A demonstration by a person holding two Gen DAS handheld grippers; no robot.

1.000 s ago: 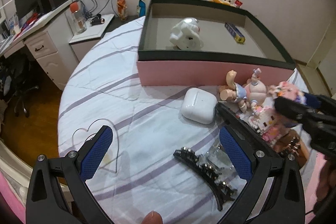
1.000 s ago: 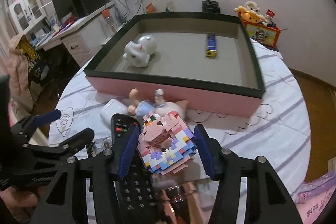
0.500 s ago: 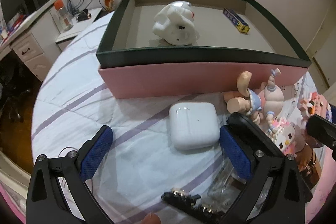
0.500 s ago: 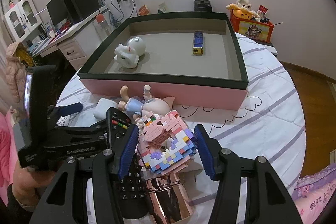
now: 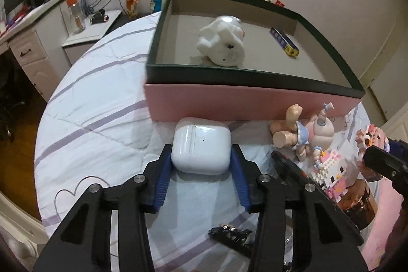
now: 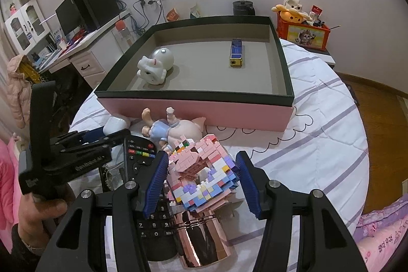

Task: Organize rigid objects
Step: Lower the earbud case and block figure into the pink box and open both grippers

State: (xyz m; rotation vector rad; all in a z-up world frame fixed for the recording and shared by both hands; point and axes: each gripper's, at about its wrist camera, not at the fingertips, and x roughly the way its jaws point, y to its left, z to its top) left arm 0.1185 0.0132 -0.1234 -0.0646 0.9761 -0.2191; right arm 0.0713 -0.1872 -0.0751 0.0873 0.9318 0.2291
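My left gripper (image 5: 201,159) is shut on a white earbud case (image 5: 201,145) that lies on the bedspread just in front of the pink box (image 5: 250,103). My right gripper (image 6: 202,175) holds a pink brick-built model (image 6: 202,175) between its blue pads, above a copper tin (image 6: 201,238). The left gripper also shows in the right wrist view (image 6: 102,137). The box (image 6: 199,110) holds a white toy figure (image 6: 154,66) and a small blue box (image 6: 236,52).
A doll with a blue dress (image 5: 298,134) and a pink pig figure (image 6: 183,130) lie against the box front. A black remote (image 6: 145,170), a black hair clip (image 5: 232,236) and a brick cat figure (image 5: 331,173) lie nearby. A desk (image 5: 33,37) stands left.
My left gripper moved forward to the white case and closed from wide open onto it. The right gripper stayed on the brick model with little movement.
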